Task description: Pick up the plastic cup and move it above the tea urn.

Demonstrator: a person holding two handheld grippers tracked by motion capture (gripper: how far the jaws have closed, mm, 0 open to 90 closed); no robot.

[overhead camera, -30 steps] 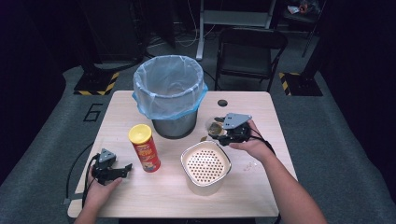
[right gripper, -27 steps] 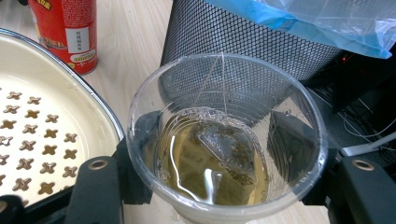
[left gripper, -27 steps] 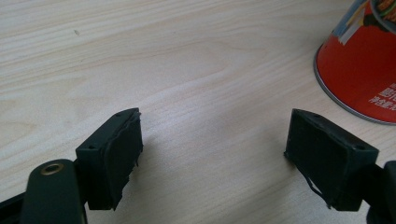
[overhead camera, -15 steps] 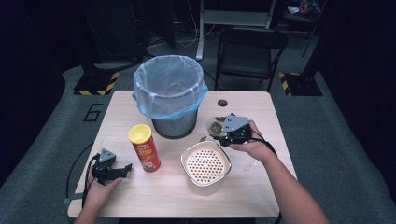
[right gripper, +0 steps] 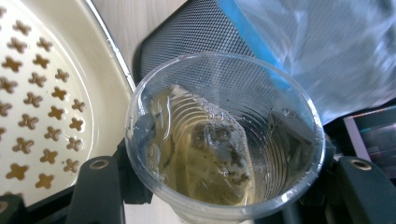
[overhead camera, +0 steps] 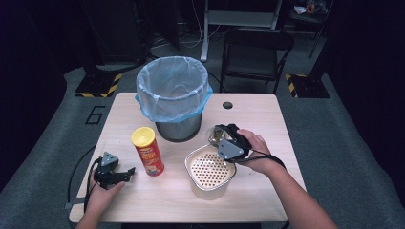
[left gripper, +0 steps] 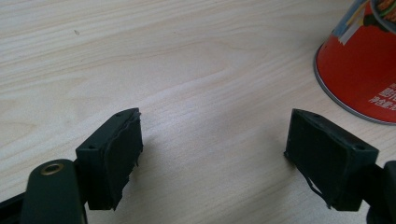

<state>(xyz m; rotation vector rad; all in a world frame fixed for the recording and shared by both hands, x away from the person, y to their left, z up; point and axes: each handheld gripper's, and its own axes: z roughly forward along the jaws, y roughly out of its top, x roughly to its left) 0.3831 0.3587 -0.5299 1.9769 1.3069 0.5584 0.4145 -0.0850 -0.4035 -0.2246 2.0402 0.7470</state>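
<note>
High overview; two close, perhaps tabletop-level, gripper views.

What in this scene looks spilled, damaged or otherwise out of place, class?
Little stands out. The right claw grips a clear plastic cup holding yellowish liquid and a soggy tea bag, beside the strainer basket. The left claw's pads look frayed at the edges. No spill shows on the table.

Pale wooden table [overhead camera: 267, 119] under lined bin [overhead camera: 173, 98], crisp can [overhead camera: 147, 150], perforated basket [overhead camera: 210, 172]
</note>
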